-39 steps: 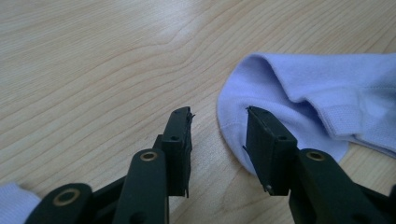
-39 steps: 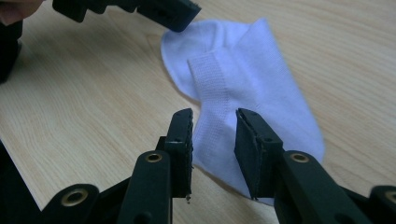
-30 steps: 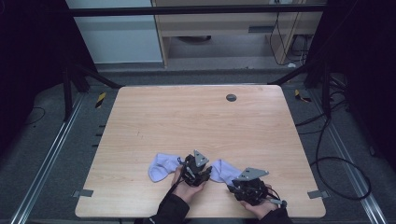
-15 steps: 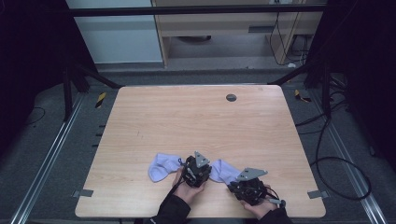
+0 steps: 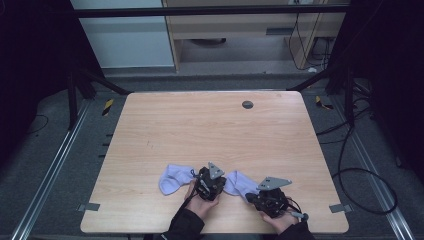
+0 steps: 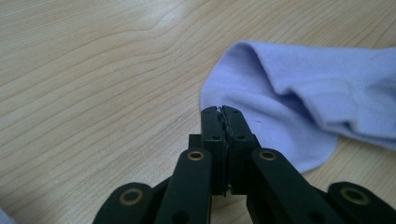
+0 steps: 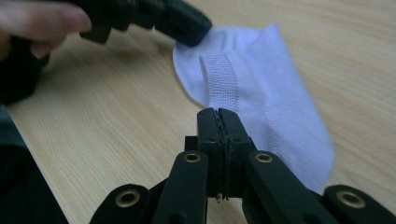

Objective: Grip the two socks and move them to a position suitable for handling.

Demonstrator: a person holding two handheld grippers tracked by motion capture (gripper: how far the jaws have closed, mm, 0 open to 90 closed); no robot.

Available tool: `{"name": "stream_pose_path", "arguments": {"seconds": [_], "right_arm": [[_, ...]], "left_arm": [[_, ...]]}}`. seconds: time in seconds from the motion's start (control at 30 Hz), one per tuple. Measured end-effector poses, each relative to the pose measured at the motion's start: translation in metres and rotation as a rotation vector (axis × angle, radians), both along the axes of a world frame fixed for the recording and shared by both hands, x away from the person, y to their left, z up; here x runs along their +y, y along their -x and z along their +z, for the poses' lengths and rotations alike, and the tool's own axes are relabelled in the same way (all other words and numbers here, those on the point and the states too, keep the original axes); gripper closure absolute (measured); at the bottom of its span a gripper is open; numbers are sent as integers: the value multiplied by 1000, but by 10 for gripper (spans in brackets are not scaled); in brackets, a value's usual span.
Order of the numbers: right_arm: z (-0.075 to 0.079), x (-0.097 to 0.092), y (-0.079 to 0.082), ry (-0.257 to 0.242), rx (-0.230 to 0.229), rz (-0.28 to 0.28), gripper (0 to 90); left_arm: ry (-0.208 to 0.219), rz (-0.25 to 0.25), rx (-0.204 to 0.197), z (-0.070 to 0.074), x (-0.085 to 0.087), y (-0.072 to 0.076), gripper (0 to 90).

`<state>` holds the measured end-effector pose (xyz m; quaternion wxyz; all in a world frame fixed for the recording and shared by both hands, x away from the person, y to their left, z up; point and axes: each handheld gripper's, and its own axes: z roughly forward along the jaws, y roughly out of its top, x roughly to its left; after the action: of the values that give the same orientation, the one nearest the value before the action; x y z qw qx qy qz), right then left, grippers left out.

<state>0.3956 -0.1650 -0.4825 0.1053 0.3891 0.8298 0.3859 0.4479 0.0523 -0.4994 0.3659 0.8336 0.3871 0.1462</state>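
Observation:
Two pale lavender socks lie near the table's front edge. The left sock point(image 5: 175, 179) is flat and untouched. My left gripper point(image 5: 218, 180) point(image 6: 222, 109) has just been closing and is now shut on the left rim of the right sock point(image 5: 239, 182) point(image 6: 299, 102). My right gripper point(image 5: 253, 194) point(image 7: 217, 111) has also just been closing. It is shut on the ribbed cuff strip point(image 7: 218, 79) of the same sock point(image 7: 280, 107), at its right end. In the right gripper view, the other gripper's black jaw rests on the sock's far corner.
The wooden table point(image 5: 210, 130) has a round dark grommet point(image 5: 247, 104) near its back edge. The front edge runs just below both hands. Cables point(image 5: 350, 165) trail on the floor at the right, and dark frame posts stand at both back corners.

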Motion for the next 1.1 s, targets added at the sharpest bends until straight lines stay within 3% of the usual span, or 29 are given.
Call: {"name": "stream_pose_path", "arguments": {"seconds": [0.13,0.27,0.43,0.63,0.77,0.8,0.87,1.1], "right_arm": [[9,-6,0,-47,-37,-19,895],[21,-19,-5,-119,-94,-89,895],[24,-28,-11,-140,-105,-150,895],[20,-34,-22,-125,-105,-219,894],[16,-35,-30,-84,-108,-258,892],[13,-35,-34,-47,-113,-273,889],[10,-36,-38,-19,-102,-294,888],[7,-45,-45,4,-104,-326,882]], "left_arm": [[0,0,0,0,0,0,883],[2,1,1,0,0,0,884],[6,-1,4,0,0,0,884],[7,-2,5,0,0,-1,884],[5,-2,4,0,0,-1,883],[4,-2,4,0,0,-1,882],[4,-2,4,0,0,-1,877],[5,-2,5,0,0,-1,867]]}}
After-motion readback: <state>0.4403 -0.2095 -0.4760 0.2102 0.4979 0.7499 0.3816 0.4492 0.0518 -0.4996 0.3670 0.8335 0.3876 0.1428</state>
